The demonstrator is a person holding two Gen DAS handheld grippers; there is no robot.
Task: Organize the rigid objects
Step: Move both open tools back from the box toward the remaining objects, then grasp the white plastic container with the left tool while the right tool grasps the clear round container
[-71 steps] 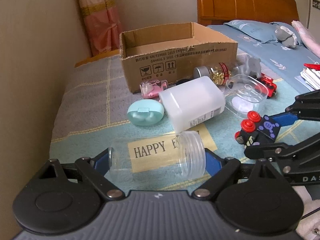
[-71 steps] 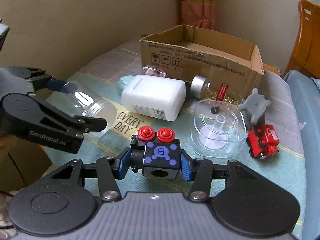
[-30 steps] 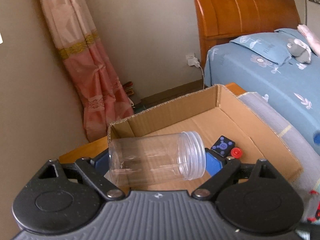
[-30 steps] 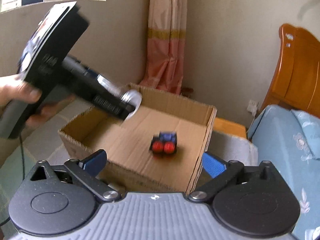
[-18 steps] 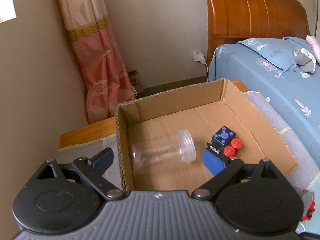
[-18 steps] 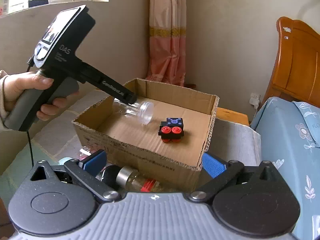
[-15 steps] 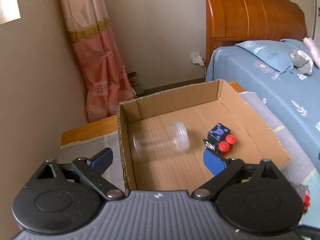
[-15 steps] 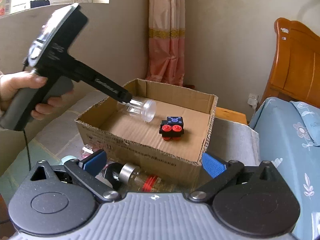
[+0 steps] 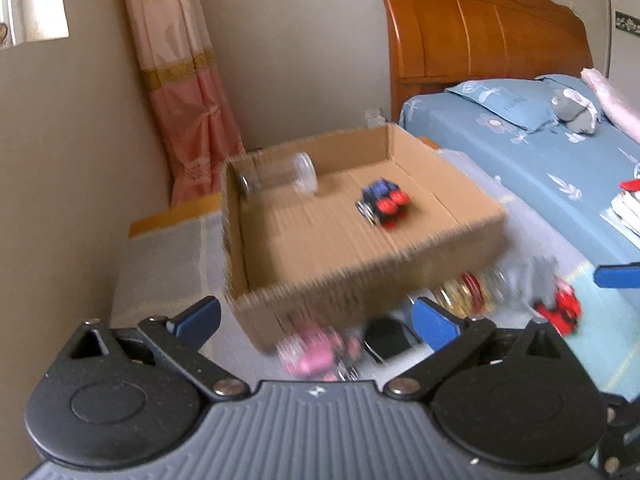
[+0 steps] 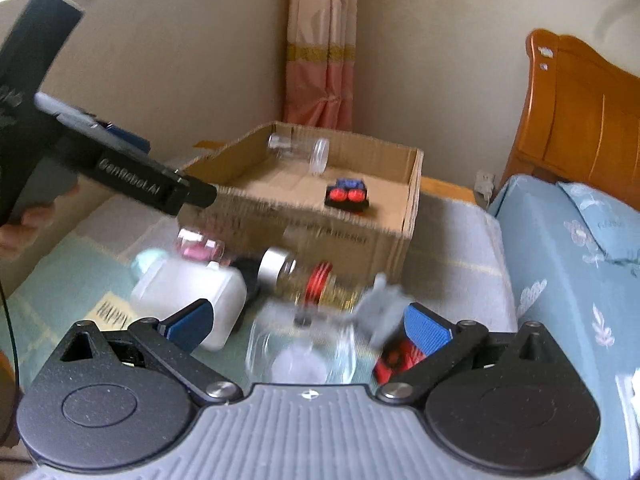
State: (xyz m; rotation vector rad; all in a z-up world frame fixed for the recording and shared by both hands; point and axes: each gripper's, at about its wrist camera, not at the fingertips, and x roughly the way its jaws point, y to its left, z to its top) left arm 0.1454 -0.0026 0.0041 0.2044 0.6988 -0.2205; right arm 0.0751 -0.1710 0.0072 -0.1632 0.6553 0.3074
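Below your two wide, empty grippers (left (image 9: 316,318), right (image 10: 306,326)), the white bottle (image 10: 192,290) lay on its side before the box (image 10: 320,216); it looked light, stiff and smooth, best gripped across its flat sides.

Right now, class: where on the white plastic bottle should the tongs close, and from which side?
Probably across the white plastic bottle's flat-sided body, coming from above: it lies on its side, and the pink item and silver-capped jar crowd its far end.
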